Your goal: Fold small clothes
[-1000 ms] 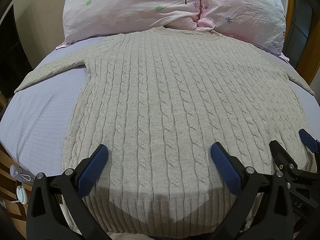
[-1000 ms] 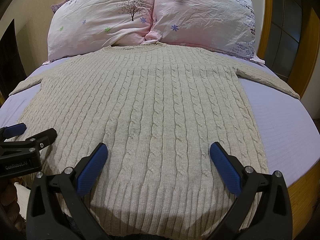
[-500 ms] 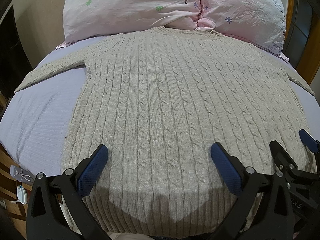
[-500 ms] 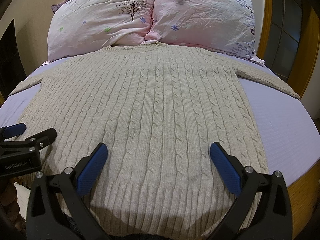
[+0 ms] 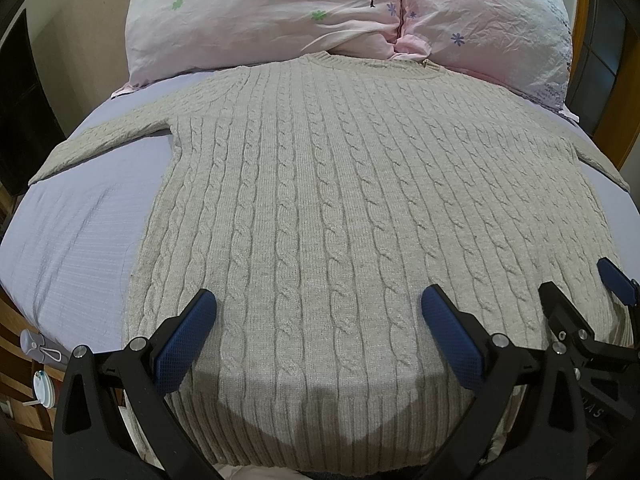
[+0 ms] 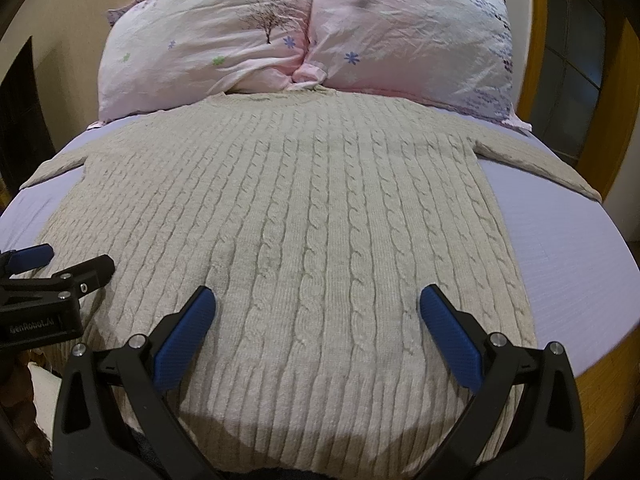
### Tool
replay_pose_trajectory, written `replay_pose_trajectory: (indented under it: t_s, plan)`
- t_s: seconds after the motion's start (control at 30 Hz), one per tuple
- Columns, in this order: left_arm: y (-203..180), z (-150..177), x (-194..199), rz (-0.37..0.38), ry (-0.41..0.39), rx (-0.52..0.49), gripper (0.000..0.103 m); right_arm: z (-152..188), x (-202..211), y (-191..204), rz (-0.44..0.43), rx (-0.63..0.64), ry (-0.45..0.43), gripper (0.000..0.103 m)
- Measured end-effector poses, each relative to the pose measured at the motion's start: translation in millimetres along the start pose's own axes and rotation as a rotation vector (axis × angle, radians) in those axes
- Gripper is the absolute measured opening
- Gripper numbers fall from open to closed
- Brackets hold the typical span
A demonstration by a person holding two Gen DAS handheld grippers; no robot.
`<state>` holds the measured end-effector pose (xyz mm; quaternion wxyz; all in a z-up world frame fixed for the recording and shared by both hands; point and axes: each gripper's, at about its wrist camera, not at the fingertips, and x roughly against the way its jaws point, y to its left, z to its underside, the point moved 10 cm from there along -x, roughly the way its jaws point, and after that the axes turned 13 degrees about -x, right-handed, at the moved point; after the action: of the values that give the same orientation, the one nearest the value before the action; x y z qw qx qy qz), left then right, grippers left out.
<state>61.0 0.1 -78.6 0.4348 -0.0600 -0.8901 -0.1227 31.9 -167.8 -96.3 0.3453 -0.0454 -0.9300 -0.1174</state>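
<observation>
A beige cable-knit sweater (image 5: 340, 200) lies flat and face up on the lilac bed sheet (image 5: 80, 248), collar toward the pillows, both sleeves spread out sideways. It also shows in the right wrist view (image 6: 312, 232). My left gripper (image 5: 320, 320) is open and empty, hovering over the hem's left part. My right gripper (image 6: 316, 316) is open and empty over the hem's right part. Each gripper shows at the edge of the other's view: the right one (image 5: 580, 292) and the left one (image 6: 60, 260).
Two pink floral pillows (image 5: 280, 12) (image 6: 412, 32) lean at the head of the bed. A wooden bed frame (image 6: 612, 120) runs along the right. Small bottles (image 5: 40, 352) sit on a wooden surface at the lower left of the bed.
</observation>
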Motion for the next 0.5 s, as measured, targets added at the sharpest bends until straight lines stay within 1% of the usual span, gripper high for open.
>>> replay_pose_trajectory:
  t_s: [0.07,0.1,0.13,0.17,0.2,0.23,0.27,0.3,0.33,0.37,0.4,0.43,0.47,0.5]
  plan:
    - [-0.6,-0.7,-0.1,0.008,-0.009,-0.007,0.102,-5.7,-1.4,-0.8,-0.065,0.022,-0.007,0.101]
    - [-1.2,-1.9,2.3,0.019,-0.009,-0.014,0.102,-10.6,-0.2,-6.8,-0.104,0.017,-0.005,0.101]
    - [-2.7,-3.1,3.1,0.030,-0.008,-0.019,0.102,-24.5,3.4,-23.1,-0.122,-0.020,-0.017,0.101]
    - [-3.3,-2.9,2.8,0.042,-0.007,-0.023,0.102,-42.1,9.3,-44.5,-0.115,-0.074,-0.048,0.101]
    - [-0.7,-2.3,4.7,0.097,-0.018,-0.012,0.102,-61.4,15.3,-67.7,-0.103,-0.135,-0.081,0.101]
    - [4.0,-6.0,7.3,0.142,-0.029,0.004,0.102,-92.3,22.8,-111.4,-0.089,-0.253,-0.126,0.101]
    - [7.7,-8.4,9.0,0.180,-0.043,0.029,0.102,-105.6,26.2,-134.4,-0.084,-0.323,-0.144,0.101]
    - [14.8,-14.7,11.3,0.229,-0.066,0.068,0.102,-128.6,28.4,-181.5,-0.082,-0.463,-0.166,0.101]
    - [22.2,-19.9,13.5,0.262,-0.090,0.094,0.102,-138.3,27.6,-208.2,-0.081,-0.545,-0.171,0.097]
    - [25.9,-23.5,13.6,0.274,-0.100,0.102,0.102,-149.8,24.1,-243.5,-0.077,-0.654,-0.174,0.091]
    - [34.1,-29.7,14.9,0.298,-0.118,0.121,0.102,-158.1,19.4,-274.3,-0.076,-0.747,-0.172,0.076]
    - [38.4,-33.0,15.3,0.310,-0.126,0.131,0.102,-164.4,9.7,-313.3,-0.057,-0.865,-0.152,0.062]
    - [43.0,-36.2,15.6,0.322,-0.134,0.141,0.102,-166.2,2.1,-337.4,-0.039,-0.939,-0.136,0.057]
    - [49.8,-43.0,15.8,0.342,-0.155,0.157,0.102,-167.4,-9.1,-368.2,-0.023,-1.039,-0.117,0.051]
